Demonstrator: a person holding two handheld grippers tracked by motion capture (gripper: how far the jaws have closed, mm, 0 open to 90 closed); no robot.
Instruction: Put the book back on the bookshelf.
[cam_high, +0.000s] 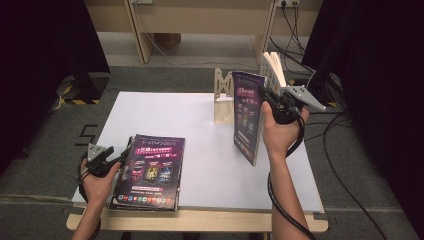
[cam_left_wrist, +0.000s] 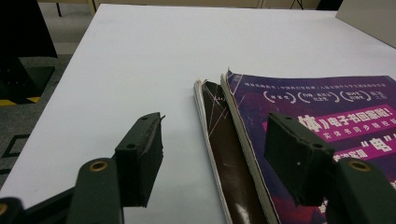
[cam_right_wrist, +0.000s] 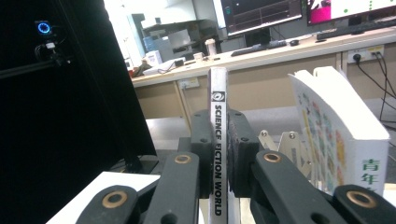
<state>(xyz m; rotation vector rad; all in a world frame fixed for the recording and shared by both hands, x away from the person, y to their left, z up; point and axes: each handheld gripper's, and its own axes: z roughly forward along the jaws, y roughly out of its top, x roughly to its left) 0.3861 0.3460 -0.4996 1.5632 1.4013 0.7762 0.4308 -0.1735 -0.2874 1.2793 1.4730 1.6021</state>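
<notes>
From the high view I see my right gripper (cam_high: 266, 100) clamped on a magazine (cam_high: 248, 116), holding it upright above the white table (cam_high: 210, 150), just in front of the wooden rack (cam_high: 223, 95) where a thick white book (cam_high: 274, 67) leans. My left gripper (cam_high: 122, 156) rests at the left edge of the magazine stack (cam_high: 150, 172) near the front of the table.

Over to the left gripper view: jaws stand wide apart with nothing between the pads; one pad hovers over bare table, the other over the purple top cover (a darker issue peeks out underneath).

Right gripper view now: both pads press the spine, which reads "SCIENCE FICTION WORLD", lettering the high view hides. The white book stands just to the right.
</notes>
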